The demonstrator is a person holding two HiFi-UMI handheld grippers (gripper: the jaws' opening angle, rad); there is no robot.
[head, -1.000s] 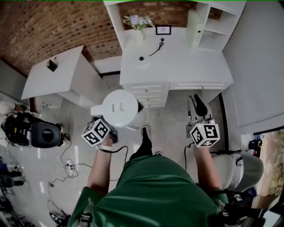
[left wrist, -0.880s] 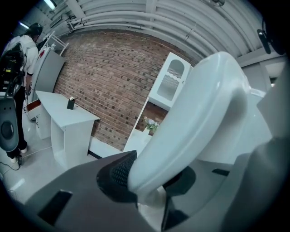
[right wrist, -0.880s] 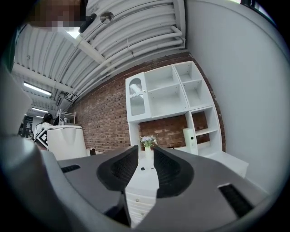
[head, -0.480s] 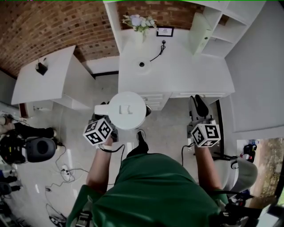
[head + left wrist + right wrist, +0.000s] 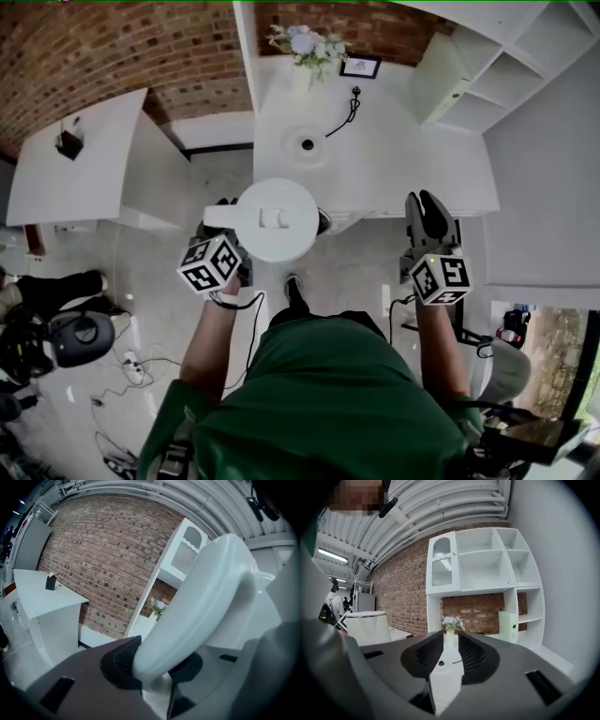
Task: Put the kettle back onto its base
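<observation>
We look steeply down on a white desk (image 5: 403, 159) with a shelf unit (image 5: 487, 66) at its right, set against a brick wall, and on a person in a green top standing at the desk's front edge. The white kettle (image 5: 274, 217) is in the air, carried upright and level, we judge so that nothing spills and its underside can meet its seat squarely. From above, its round lid overlaps the desk's front edge, so it is not yet over the base. The left gripper (image 5: 157, 665) is clamped on the kettle's curved handle (image 5: 201, 602), both dark pads pressing the handle's lower part, which is the natural place to carry it. The right gripper (image 5: 444, 657) holds nothing. Its jaws are closing with only a narrow gap and empty air between them, and it hangs level at the desk's right front, probably just keeping out of the way. The round base (image 5: 307, 145) sits alone on the desk top, beyond the kettle and apart from it, with its dark cord (image 5: 345, 111) trailing back toward the wall beside a small vase of flowers (image 5: 305, 47). Compared with a second ago, the desk has drawn closer beneath us. Then the kettle hung over the floor in front of the drawers, and now it reaches the desk's edge. The base lies nearer to it, and the right gripper has likewise come up to the desk.
</observation>
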